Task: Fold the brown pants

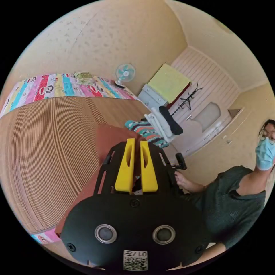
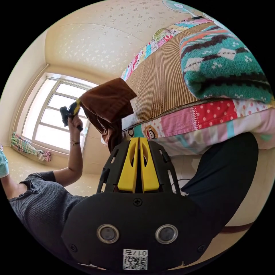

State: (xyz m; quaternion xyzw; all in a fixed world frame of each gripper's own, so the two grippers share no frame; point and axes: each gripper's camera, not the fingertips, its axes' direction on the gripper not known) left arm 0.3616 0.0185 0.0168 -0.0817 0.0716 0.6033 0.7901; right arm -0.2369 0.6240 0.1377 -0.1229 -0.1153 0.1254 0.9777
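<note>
The brown pants [image 2: 107, 101] hang bunched in the air off the bed's edge, and my left gripper [image 2: 74, 109] is shut on their top, raised by a hand in front of the window. In the left gripper view the left gripper's [image 1: 136, 141] yellow jaws press on brown cloth, and the pants [image 1: 110, 137] spread beyond them over the mat. My right gripper [image 2: 139, 139] stands shut with nothing seen between its jaws; the pants' lower end hangs just left of it. The right gripper [image 1: 181, 160] also shows as a black piece held by a hand, beside the bed.
A bamboo mat [image 1: 48, 149] covers the bed over a patchwork sheet [image 2: 200, 120]. A folded teal patterned sweater [image 2: 226, 63] and white and black folded clothes [image 1: 166, 123] sit near the bed's edge. A fan [image 1: 125, 72], cabinet [image 1: 153, 97] and coat rack [image 1: 187, 100] stand behind. The person stands beside the bed.
</note>
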